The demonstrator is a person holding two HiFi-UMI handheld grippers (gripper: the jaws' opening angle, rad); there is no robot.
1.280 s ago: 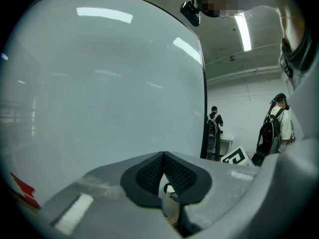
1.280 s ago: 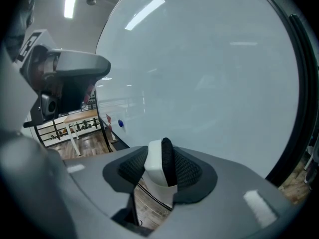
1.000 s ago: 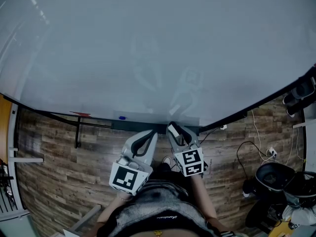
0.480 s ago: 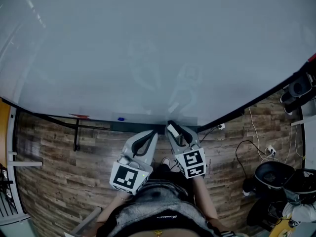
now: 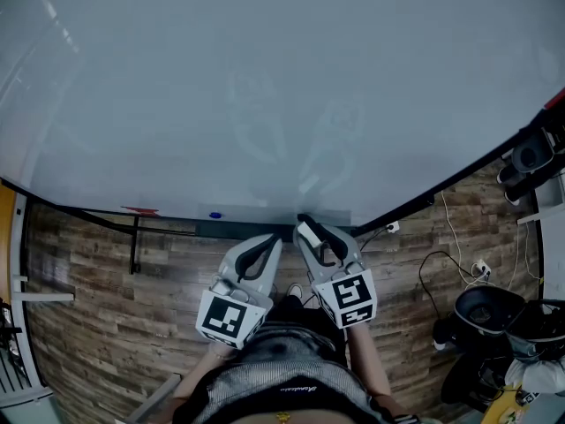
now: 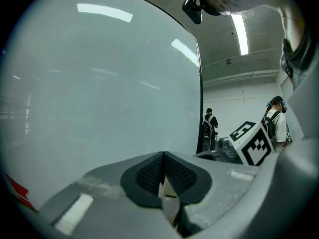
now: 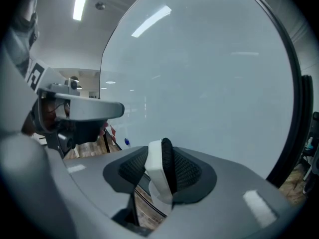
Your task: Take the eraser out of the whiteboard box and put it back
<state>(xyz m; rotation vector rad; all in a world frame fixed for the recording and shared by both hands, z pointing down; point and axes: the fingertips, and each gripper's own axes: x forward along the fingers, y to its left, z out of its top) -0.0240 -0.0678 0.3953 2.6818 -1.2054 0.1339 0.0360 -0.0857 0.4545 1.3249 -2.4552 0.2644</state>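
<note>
Holding eraser (image 7: 154,170) pinched upright in right gripper (image 5: 309,233) fingers, just over whiteboard box (image 5: 231,229); left gripper (image 6: 163,156) fingers closed, empty. Judged: take-out done. Next: lower eraser into box, release.

The eraser (image 7: 154,169) (white body, black felt face) stands on edge, clamped between the right gripper's (image 5: 307,230) pads, near the whiteboard's lower edge.

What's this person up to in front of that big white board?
A person stands at a whiteboard with a hand-held gripper in each hand. The right gripper is clamped on a white-and-black eraser, near the dark tray along the board's lower edge. The left gripper is closed and empty beside it.
</note>
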